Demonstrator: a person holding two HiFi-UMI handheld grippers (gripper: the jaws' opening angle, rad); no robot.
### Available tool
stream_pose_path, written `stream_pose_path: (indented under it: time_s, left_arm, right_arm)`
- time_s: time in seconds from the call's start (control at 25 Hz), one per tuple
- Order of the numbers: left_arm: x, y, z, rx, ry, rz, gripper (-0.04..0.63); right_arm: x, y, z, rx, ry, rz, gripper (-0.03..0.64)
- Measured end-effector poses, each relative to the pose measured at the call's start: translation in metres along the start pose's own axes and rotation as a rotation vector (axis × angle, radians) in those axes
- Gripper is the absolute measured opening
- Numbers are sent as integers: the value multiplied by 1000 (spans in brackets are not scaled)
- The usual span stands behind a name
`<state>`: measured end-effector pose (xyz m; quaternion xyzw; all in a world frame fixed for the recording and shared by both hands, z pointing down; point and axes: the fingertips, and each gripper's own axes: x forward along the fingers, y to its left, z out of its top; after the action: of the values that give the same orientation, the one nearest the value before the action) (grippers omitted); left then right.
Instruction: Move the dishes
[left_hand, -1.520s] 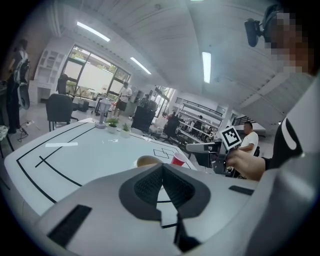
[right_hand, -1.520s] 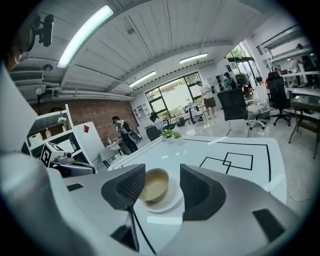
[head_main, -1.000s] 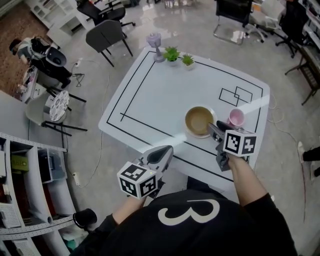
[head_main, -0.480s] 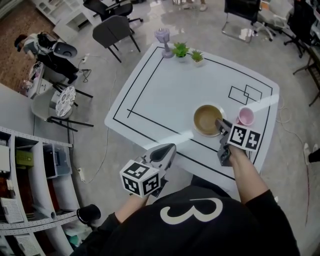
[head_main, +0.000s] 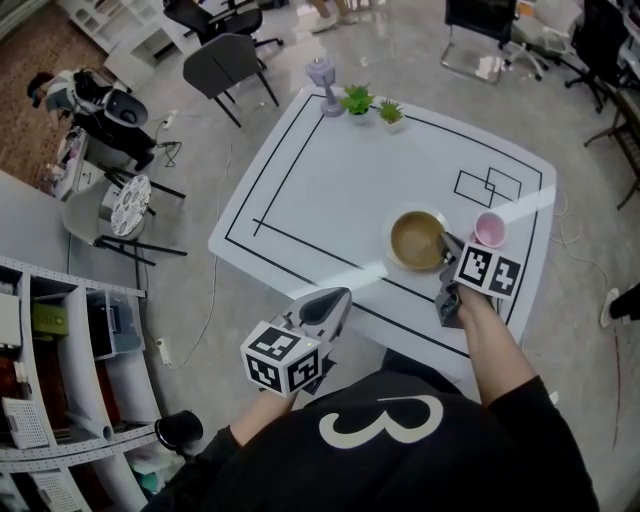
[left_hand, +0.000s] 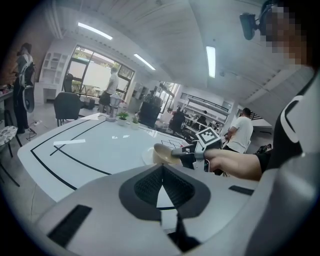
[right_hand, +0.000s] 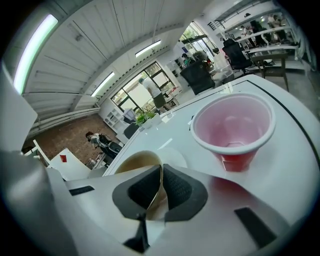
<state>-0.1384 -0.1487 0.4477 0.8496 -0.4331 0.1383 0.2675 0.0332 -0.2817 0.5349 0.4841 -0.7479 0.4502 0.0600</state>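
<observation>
Right gripper (head_main: 446, 244), its jaws just drawn together, pinches the near rim of the shallow tan bowl (head_main: 416, 240) on the white table (head_main: 320, 190), just beside a pink plastic cup (head_main: 489, 229). Left gripper (head_main: 331, 300) hovers at the table's near edge, jaws together on nothing.

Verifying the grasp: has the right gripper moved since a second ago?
Yes: right gripper edged toward the pink cup, jaws just closing on the bowl rim.
</observation>
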Motion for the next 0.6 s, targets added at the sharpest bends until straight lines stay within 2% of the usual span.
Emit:
stream_pose_path:
  time_s: [0.24,0.6]
  left_arm:
    - [-1,-2,1,-4,-8,-4,2]
    - [2,-18,8,-3,-35,-57,2]
  right_arm:
    - [-11,9,7,-40,-13,29,14]
    - [-65,24,4,-125,-21,86,18]
